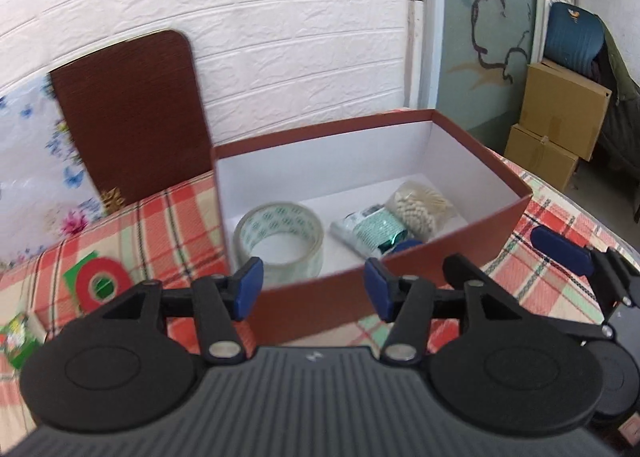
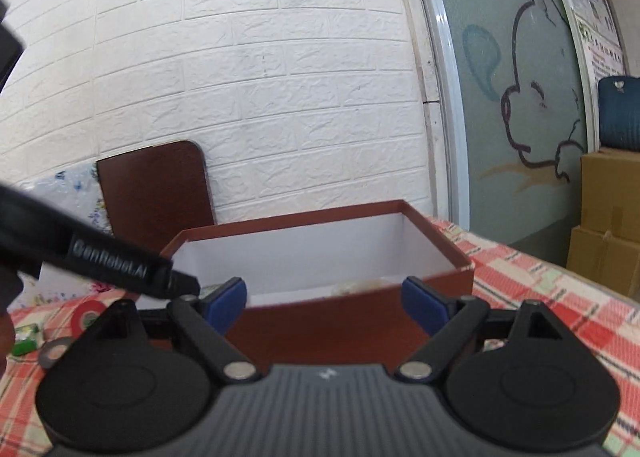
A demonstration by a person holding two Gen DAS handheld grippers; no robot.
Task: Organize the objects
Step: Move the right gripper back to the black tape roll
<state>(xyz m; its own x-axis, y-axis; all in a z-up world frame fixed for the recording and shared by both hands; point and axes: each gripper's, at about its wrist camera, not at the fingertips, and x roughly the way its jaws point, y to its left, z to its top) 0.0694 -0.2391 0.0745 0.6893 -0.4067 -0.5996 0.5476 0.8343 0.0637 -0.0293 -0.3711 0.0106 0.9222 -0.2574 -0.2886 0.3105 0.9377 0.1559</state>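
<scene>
The left gripper [image 1: 314, 289] hangs with its jaws parted and empty, just short of the near wall of the open red-brown box [image 1: 400, 285]; the right gripper [image 2: 324, 303] is spread wider, also empty, facing the same wall. Inside the box lie a clear tape roll [image 1: 280, 241], a green-labelled packet [image 1: 368, 231] and a bag of cotton swabs [image 1: 420, 205], apparently gathered there for tidiness. Left of the box, a red tape roll [image 1: 98, 281] and a small green box [image 1: 18, 337] wait on the checked tablecloth [image 1: 160, 217], probably next.

Open-topped brown box [image 1: 400, 277] leaves bare floor along its far wall; clear tape roll [image 1: 280, 241] and packets [image 1: 372, 229] crowd its near wall.
</scene>
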